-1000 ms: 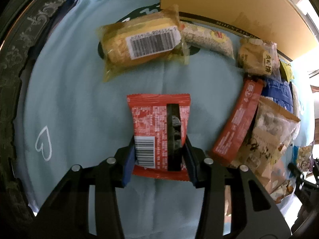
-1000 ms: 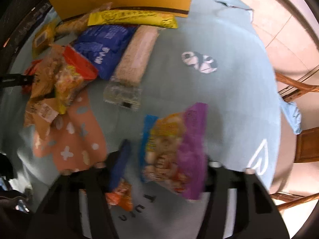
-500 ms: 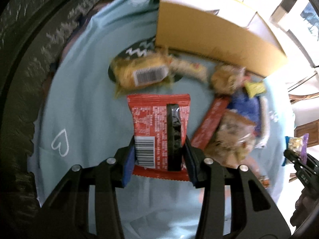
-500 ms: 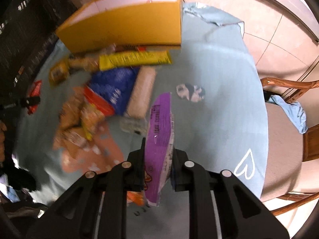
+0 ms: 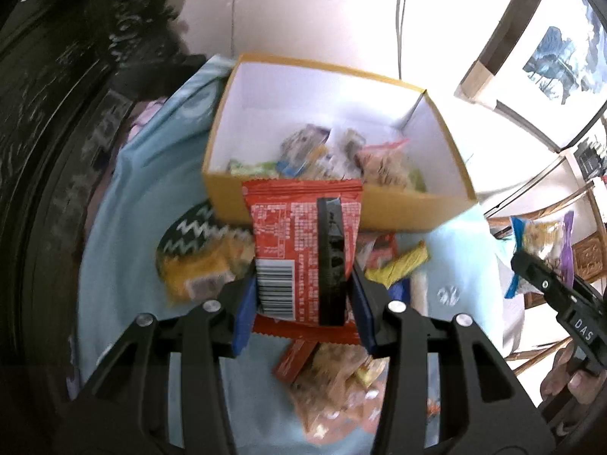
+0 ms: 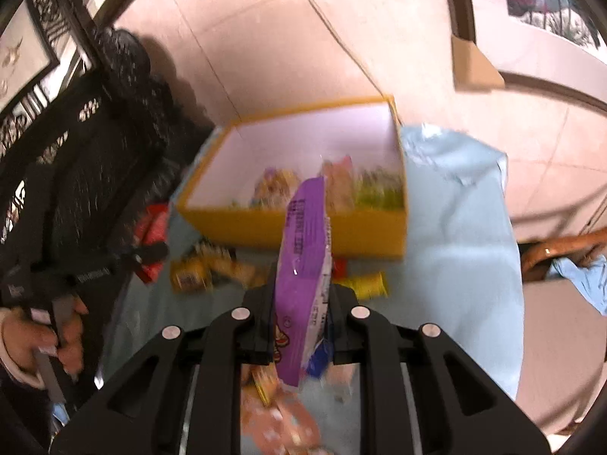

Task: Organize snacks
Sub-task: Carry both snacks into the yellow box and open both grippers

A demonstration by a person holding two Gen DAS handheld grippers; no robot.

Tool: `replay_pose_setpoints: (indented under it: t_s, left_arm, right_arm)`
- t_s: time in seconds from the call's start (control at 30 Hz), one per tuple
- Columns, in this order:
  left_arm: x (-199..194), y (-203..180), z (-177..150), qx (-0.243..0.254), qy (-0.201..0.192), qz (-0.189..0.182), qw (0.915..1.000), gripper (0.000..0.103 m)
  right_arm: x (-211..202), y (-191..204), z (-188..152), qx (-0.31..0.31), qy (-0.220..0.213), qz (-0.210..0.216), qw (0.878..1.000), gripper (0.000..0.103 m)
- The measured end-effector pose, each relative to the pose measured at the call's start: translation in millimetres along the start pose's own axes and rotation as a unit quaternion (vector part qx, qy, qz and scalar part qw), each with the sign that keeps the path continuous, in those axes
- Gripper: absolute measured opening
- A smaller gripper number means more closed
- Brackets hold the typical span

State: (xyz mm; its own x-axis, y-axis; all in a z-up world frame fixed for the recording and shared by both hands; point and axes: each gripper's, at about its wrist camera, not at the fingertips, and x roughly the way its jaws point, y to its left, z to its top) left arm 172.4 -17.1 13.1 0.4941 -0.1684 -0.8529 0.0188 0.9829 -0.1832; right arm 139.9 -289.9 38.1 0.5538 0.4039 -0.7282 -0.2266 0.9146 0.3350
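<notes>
Two tongs are up over the bench (image 5: 114, 265), one in each hand, each with one packet. The left tongs (image 5: 301, 299) tilt downward and pinch a red snack packet (image 5: 299, 250) by its lower part, barcode side up, held off the pale blue cloth in front of the yellow box (image 5: 409, 208). Beside it, the right tongs (image 6: 301, 326) are pressed tight on a purple snack bag (image 6: 303, 288), gripped edge-on and standing upright just before the same box. A hand (image 6: 41, 337) holds the left tool's handle. The one yellow box, white inside, stands open and holds several packets; I can't count them through the blur. More packets lie loose on the cloth below it, among them a yellow bar (image 6: 368, 284).
</notes>
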Motion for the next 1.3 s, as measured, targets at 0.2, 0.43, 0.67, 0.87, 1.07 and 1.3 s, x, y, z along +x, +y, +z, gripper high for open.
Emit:
replay_pose_setpoints:
  t_s: [0.2,0.43,0.67,0.87,1.07,1.3]
  left_arm:
    - [21.1,-11.5,38.6,0.010,0.002,-0.001,0.9999,0.044]
    - [60.5,-12.6,73.3,0.008,0.021,0.006,0.9997,0.044]
    - [98.3,-7.1,87.3,-0.004,0.040,0.008,0.9991,0.061]
    - [88.7,-11.0,87.9,-0.004,0.008,0.018,0.9998,0.096]
    - [62.6,-3.4,62.1,-0.005,-0.002,0.016,0.9999,0.096]
    - [37.8,11.3,-11.0,-0.019,0.014,0.008,0.9997,0.096]
  right_arm:
    - [27.6,-7.6,40.4,0.021,-0.013,0.014,1.000,0.019]
    - [80.0,-12.9,65.4,0.042,0.003,0.012,0.999,0.019]
    - [134.1,-29.9,76.2,0.096,0.044,0.011,0.994,0.030]
    - [125.7,-47.8,62.6,0.147,0.018,-0.026,0.989,0.063]
    - [92.1,-48.4,35.3,0.139,0.011,-0.016,0.990,0.063]
    - [35.3,-28.2,-21.1,0.081,-0.022,-0.039,0.996,0.069]
